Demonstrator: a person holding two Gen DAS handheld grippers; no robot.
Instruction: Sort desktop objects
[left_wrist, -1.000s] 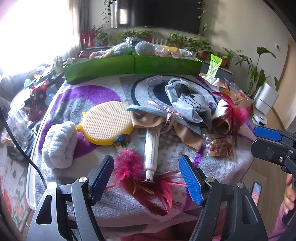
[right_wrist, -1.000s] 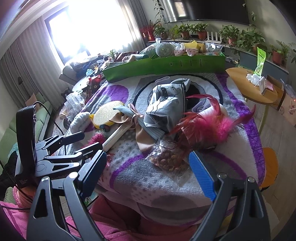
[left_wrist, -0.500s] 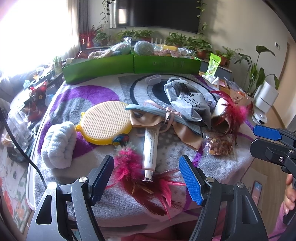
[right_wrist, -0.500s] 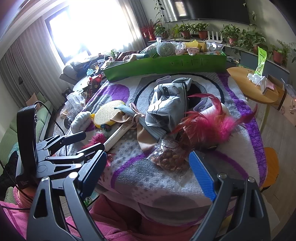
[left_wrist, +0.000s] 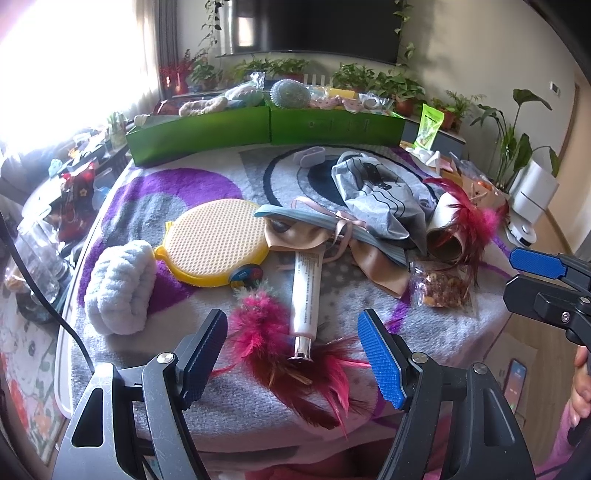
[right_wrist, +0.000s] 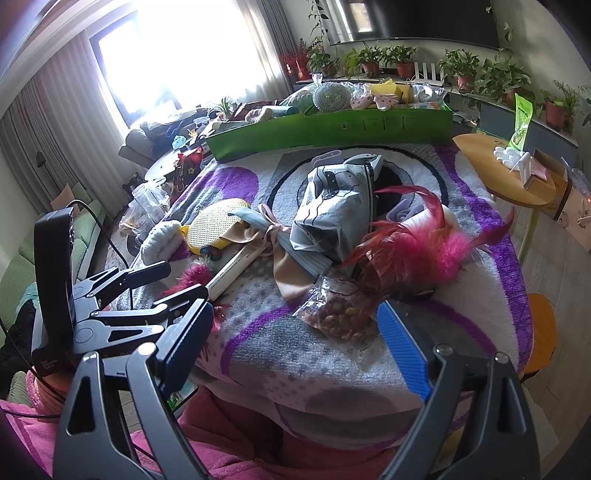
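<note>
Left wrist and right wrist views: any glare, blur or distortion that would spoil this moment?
Left wrist view: the window blows out the upper left to white, fisheye bends the long green cardboard box, yet the white cosmetic tube is sharp. Right wrist view: the same window glare sits top centre, dark vignette fills the corners, and the clear bag of nuts stays legible.

print on the white tube (left_wrist: 306, 295) staying too small to read, tube cap (left_wrist: 301, 345) sinking partly into the pink feathers (left_wrist: 291, 354), window glare washing out the upper left, phone (left_wrist: 514, 380) being cut by the gripper arm at lower right
</note>
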